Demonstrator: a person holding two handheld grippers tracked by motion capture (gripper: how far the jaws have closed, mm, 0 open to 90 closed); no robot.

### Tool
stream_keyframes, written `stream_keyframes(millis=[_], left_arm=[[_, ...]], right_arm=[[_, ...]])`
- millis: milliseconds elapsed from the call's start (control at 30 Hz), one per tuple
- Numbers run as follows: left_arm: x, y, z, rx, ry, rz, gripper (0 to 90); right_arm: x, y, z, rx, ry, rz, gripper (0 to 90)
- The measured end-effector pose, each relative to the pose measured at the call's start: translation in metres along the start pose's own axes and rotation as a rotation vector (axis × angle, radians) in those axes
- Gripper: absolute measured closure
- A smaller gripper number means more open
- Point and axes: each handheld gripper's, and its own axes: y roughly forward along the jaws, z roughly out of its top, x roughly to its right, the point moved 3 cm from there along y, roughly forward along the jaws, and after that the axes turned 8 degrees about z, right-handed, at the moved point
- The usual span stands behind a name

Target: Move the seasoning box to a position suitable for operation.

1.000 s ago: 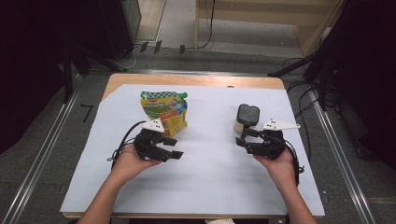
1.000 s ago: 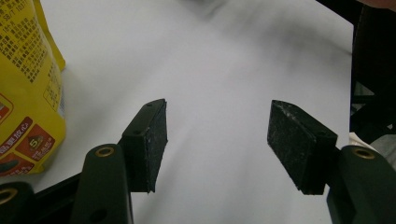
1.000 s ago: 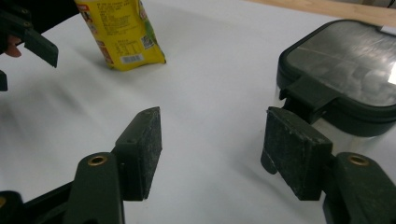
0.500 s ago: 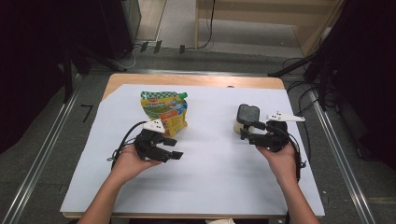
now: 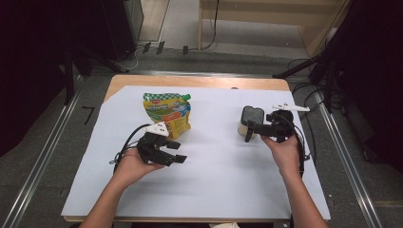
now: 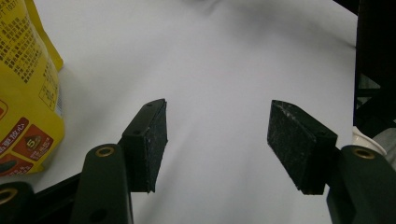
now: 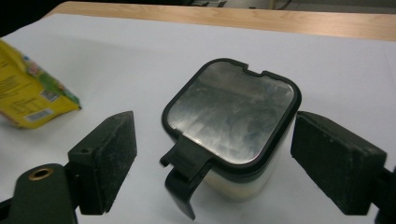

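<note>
Right gripper view: the bin (image 7: 231, 126), rigid, light and smooth-sided, is flanked untouched by the right tongs (image 7: 229, 161), just opened; left tongs (image 6: 217, 144) are open, empty.

1. High view: fixed above the near table edge, facing forward and down, far off.
2. Left gripper view: low, close, along its jaws over the white sheet (image 6: 224, 70).
3. Right gripper view: low, close to the lidded container (image 7: 231, 123); shares the yellow pouch (image 7: 28, 95) with the other views.
</note>
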Motion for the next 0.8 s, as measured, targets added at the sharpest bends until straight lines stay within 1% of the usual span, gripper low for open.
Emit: stream_keyframes(millis=[33,67,100,133,167,267,300,333,400,433,467,500,533,567,667,700,767,800], left_arm=[[0.0,0.0,0.0,-0.003,0.002,0.0,38.7],[0.0,0.0,0.0,-0.003,0.002,0.0,38.7],[0.0,0.001,0.0,-0.006,0.003,0.0,38.8],[0.0,0.001,0.0,-0.006,0.003,0.0,38.7],[0.0,0.001,0.0,-0.011,0.005,0.003,38.7],[0.0,0.001,0.0,-0.009,0.009,0.003,38.8],[0.0,0.001,0.0,-0.009,0.009,0.003,38.8],[0.0,0.001,0.0,-0.006,0.004,0.0,38.8],[0.0,0.001,0.0,-0.007,0.003,-0.001,38.8],[-0.001,0.0,0.0,-0.007,0.004,-0.001,38.8],[-0.001,0.0,0.0,-0.007,0.004,-0.001,38.8],[-0.001,0.0,-0.001,-0.003,0.0,-0.003,38.8],[-0.001,0.0,-0.001,-0.003,0.0,-0.003,38.8],[-0.002,-0.001,-0.001,0.0,-0.001,-0.002,38.9],[-0.003,-0.001,-0.001,0.002,-0.006,-0.005,39.1],[-0.003,-0.001,-0.001,0.003,-0.009,-0.007,39.1],[-0.003,-0.001,-0.001,0.004,-0.009,-0.007,39.1],[-0.003,-0.001,-0.001,0.004,-0.009,-0.007,39.1]], right_arm=[[0.002,0.005,0.002,-0.003,0.003,-0.024,13.6],[0.002,0.005,0.002,-0.003,0.003,-0.024,13.6],[0.002,0.011,0.005,-0.008,0.024,-0.038,12.4],[0.002,0.011,0.005,-0.008,0.024,-0.038,12.4],[0.002,0.017,0.007,-0.016,0.038,-0.055,10.5],[0.001,0.025,0.009,0.001,0.064,-0.09,9.4],[0.001,0.025,0.009,0.001,0.064,-0.09,9.4],[0.001,0.027,0.01,0.003,0.07,-0.106,8.0],[-0.001,0.035,0.009,0.004,0.09,-0.156,6.4],[-0.002,0.041,0.008,0.009,0.101,-0.192,5.2],[-0.002,0.041,0.008,0.009,0.101,-0.192,5.2],[-0.003,0.044,0.008,0.013,0.098,-0.207,5.0],[-0.004,0.047,0.007,0.02,0.1,-0.231,4.7],[-0.006,0.053,0.006,0.031,0.102,-0.267,2.9],[-0.008,0.059,0.004,0.044,0.108,-0.312,1.5],[-0.008,0.059,0.004,0.044,0.108,-0.312,1.5],[-0.01,0.066,0.001,0.063,0.11,-0.354,1.1],[-0.01,0.066,0.001,0.063,0.11,-0.354,1.1]])
